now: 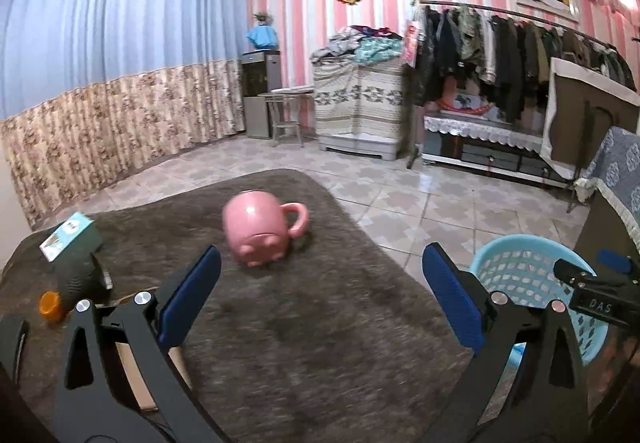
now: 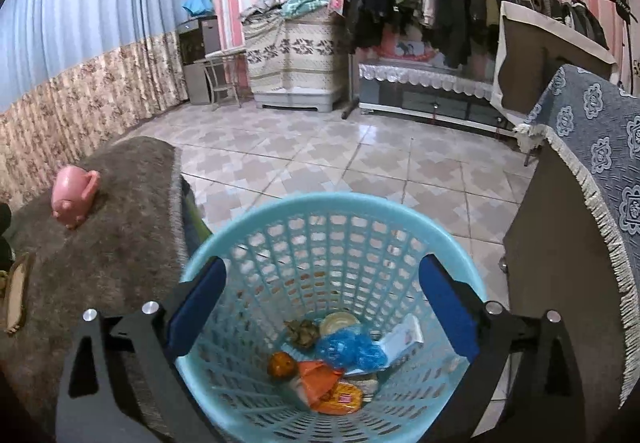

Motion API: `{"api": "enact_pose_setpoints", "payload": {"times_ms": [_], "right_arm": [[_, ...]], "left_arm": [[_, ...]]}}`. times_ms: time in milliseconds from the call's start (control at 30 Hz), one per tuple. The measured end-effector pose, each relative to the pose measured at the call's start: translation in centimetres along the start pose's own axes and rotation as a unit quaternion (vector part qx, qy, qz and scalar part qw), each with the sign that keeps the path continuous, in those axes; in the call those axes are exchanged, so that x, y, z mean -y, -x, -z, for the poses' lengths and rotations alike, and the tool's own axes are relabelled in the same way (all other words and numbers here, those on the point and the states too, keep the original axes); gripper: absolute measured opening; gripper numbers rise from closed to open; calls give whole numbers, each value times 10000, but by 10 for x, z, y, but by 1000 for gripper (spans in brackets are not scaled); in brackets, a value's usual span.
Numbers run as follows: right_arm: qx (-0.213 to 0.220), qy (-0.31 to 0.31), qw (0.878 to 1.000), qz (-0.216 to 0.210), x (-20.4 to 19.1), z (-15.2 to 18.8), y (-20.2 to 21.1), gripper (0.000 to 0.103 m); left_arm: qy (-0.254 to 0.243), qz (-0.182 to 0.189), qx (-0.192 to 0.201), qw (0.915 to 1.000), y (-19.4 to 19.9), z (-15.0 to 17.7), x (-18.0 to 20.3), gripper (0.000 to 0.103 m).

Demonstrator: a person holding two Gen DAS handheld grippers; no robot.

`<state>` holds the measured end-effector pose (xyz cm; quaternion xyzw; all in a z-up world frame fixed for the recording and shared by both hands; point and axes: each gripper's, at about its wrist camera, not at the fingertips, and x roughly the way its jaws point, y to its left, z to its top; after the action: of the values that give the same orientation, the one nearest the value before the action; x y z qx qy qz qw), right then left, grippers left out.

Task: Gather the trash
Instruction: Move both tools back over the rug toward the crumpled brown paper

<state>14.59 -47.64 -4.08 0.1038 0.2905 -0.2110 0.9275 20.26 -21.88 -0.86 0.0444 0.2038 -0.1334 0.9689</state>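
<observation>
A light blue plastic basket (image 2: 332, 243) stands on the floor beside the table and holds several pieces of trash: a blue plastic bag (image 2: 352, 349), an orange wrapper (image 2: 324, 383), a white box (image 2: 402, 341) and a crumpled brown lump (image 2: 303, 331). My right gripper (image 2: 322, 307) is open and empty right above the basket's mouth. My left gripper (image 1: 320, 295) is open and empty above the brown furry table cover (image 1: 300, 343). The basket also shows in the left wrist view (image 1: 520, 275), with the right gripper (image 1: 592, 283) over it.
A pink pig-shaped mug (image 1: 260, 231) lies on its side on the table. At the table's left are a dark box with a blue-white card (image 1: 70, 237) and an orange cap (image 1: 51, 306). A cabinet with a blue patterned cloth (image 2: 592, 171) stands right of the basket.
</observation>
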Motion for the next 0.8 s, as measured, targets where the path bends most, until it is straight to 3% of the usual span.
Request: {"api": "enact_pose_setpoints", "payload": {"times_ms": [367, 800], "right_arm": [[233, 485, 9969, -565, -62, -2, 23, 95], [462, 1339, 9834, -1132, -150, 12, 45, 95]], "left_arm": [[288, -633, 91, 9975, 31, 3, -74, 98], [622, -1219, -42, 9906, 52, 25, -155, 98]]}}
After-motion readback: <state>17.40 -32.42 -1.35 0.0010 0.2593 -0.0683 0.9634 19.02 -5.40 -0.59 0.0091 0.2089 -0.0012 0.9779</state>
